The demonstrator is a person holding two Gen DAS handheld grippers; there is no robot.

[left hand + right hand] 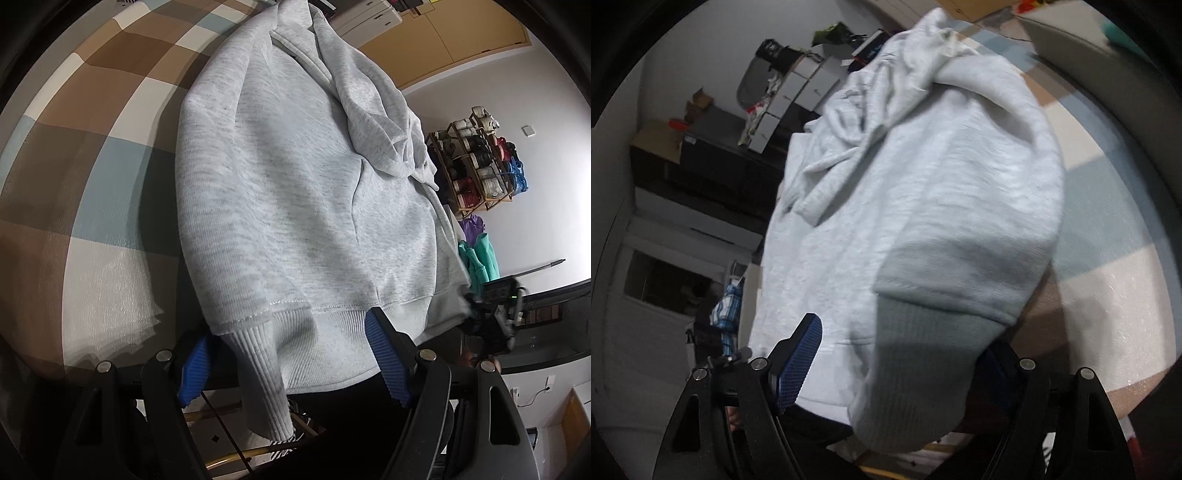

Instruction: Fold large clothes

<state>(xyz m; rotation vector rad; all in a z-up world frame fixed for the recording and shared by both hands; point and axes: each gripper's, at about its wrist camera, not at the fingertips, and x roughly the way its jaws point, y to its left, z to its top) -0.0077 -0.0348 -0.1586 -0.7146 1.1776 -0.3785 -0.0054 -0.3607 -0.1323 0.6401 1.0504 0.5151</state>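
Checked bedding point(92, 155) in brown, cream and pale blue squares carries the grey hoodie point(295, 192), spread flat with its ribbed hem at the near edge of the cover. One ribbed cuff point(266, 376) hangs off that edge. Left gripper point(291, 365) sits at the hem, jaws apart, the hem and cuff between them. Right gripper point(897, 373) has its jaws apart around the other cuff point(916, 354); its far finger is hidden behind the cloth.
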